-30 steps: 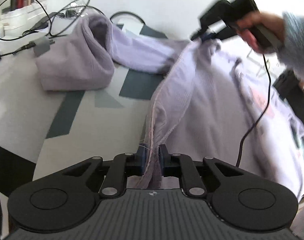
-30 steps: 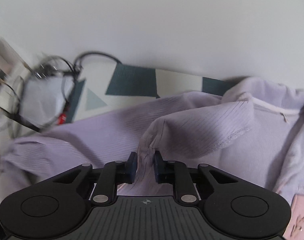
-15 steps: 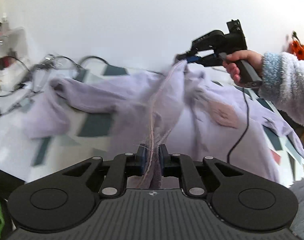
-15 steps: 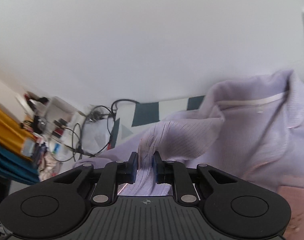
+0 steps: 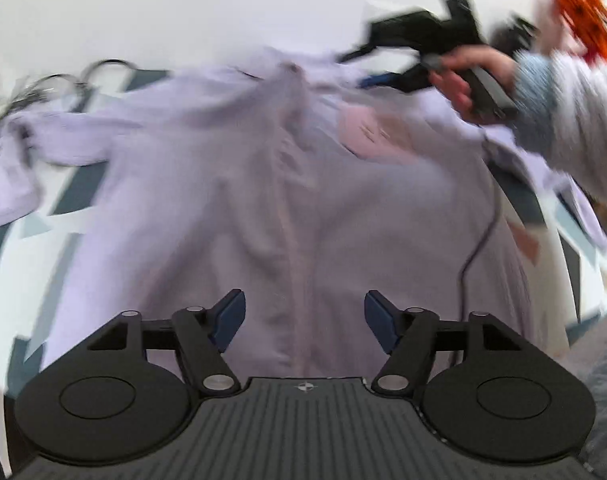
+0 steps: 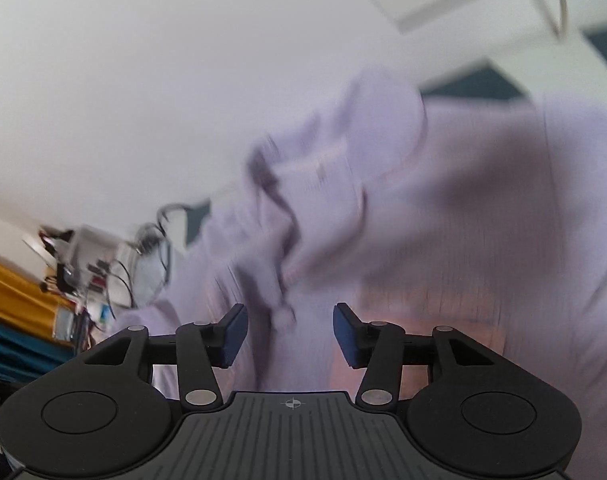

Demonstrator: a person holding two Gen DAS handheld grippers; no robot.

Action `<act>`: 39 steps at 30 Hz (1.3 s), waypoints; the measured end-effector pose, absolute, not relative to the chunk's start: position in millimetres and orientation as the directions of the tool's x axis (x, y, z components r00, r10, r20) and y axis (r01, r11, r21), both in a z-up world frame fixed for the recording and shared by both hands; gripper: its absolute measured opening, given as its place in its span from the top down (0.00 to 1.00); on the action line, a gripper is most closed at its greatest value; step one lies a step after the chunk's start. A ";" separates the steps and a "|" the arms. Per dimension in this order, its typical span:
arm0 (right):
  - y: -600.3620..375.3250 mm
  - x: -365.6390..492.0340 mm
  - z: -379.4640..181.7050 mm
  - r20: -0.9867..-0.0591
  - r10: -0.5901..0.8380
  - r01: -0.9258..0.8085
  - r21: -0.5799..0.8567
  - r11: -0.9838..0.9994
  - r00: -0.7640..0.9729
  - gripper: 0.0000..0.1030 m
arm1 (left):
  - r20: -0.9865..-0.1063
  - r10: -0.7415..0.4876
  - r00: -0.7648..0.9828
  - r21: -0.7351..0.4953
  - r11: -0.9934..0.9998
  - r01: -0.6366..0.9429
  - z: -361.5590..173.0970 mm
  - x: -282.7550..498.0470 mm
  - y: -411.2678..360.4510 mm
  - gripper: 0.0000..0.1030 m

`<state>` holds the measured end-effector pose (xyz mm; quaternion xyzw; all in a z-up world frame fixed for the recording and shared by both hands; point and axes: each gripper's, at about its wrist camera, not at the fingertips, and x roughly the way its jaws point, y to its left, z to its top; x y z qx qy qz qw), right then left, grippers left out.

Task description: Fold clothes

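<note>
Patterned tabletop [image 5: 63,196] is covered by an unfolded jacket [image 5: 303,184]; both jaws are opening, nothing gripped; folding is barely begun.

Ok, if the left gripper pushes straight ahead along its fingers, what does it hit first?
Most likely the lilac garment lying just ahead; the left gripper is opening, its pads off the cloth. Blur leaves depth uncertain.
</note>
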<state>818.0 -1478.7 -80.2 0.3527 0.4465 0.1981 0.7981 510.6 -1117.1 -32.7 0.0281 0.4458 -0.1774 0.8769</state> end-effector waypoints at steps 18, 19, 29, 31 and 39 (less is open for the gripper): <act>-1338.1 856.6 -44.1 -0.821 0.384 -0.309 0.268 0.913 0.422 0.49 | -0.830 -0.150 0.537 -0.029 0.973 0.227 -68.2 480.0 -1121.3 0.65; -1340.3 857.7 -44.2 -0.822 0.398 -0.285 0.300 0.910 0.406 0.50 | -0.830 -0.144 0.538 -0.028 0.976 0.218 -70.0 479.5 -1119.2 0.68; -1372.2 875.1 -65.2 -0.818 0.466 -0.073 0.471 0.879 0.338 0.73 | -0.790 -0.030 0.612 0.090 0.983 0.163 -58.9 475.8 -1118.8 0.89; -1365.9 876.2 -62.4 -0.823 0.450 -0.081 0.451 0.889 0.348 0.84 | -0.747 0.041 0.663 0.141 0.985 0.099 -42.3 474.3 -1110.2 0.89; -1391.9 861.0 -16.4 -0.524 0.687 -0.268 0.661 0.701 0.504 0.85 | -0.625 0.136 0.769 0.225 0.974 0.011 8.1 456.7 -1107.3 0.90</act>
